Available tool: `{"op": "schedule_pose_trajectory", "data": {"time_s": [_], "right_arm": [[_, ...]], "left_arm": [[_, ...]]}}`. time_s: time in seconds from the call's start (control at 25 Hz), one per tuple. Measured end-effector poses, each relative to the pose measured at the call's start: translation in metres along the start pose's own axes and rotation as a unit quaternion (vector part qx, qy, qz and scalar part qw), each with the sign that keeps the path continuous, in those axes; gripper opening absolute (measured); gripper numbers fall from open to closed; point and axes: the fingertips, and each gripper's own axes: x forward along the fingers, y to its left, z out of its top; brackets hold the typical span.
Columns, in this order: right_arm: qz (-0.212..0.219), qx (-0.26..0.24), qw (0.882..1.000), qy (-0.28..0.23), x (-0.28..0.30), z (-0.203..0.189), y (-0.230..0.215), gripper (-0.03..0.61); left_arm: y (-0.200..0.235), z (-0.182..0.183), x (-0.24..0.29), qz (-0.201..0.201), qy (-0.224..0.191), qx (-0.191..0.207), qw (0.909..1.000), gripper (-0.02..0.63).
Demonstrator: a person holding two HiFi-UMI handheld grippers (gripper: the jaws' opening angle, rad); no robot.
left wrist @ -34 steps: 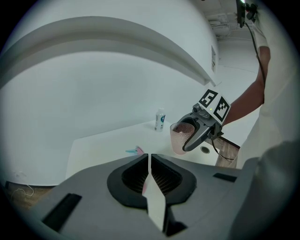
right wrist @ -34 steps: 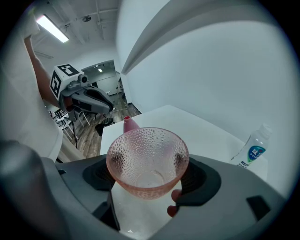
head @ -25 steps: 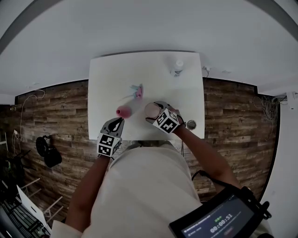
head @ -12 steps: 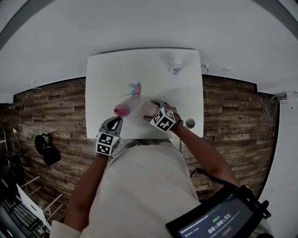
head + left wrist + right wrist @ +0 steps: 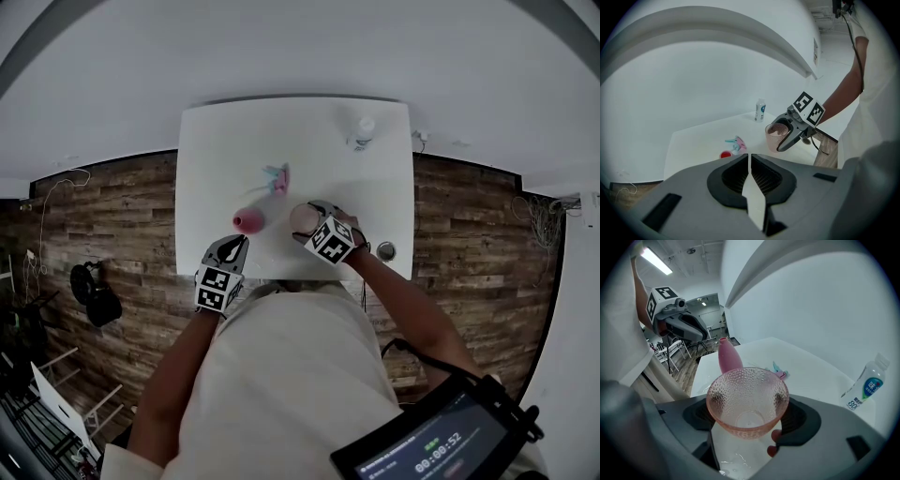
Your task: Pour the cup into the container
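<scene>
A white table stands against a white wall on dark wood-plank floor (a strip light glows overhead).

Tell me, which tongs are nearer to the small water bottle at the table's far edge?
Right. The right tongs, gripping the cup, sit on the near side of the bottle, slightly left; the left tongs, shut, are farther left.

tablet timer, +1 sec, :51 to :52

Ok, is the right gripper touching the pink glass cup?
Touching: the right gripper view shows the right gripper clamped on both sides of the pink glass cup.
</scene>
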Motion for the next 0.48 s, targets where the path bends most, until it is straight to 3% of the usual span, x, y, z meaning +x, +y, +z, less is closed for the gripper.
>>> {"op": "schedule_pose_trajectory", "data": {"time_s": [0.48], "right_arm": [[0.008, -0.013, 1.0, 0.011, 0.01, -0.01, 0.007, 0.377]], "left_arm": [[-0.013, -0.006, -0.002, -0.011, 0.011, 0.008, 0.9999, 0.013]]}}
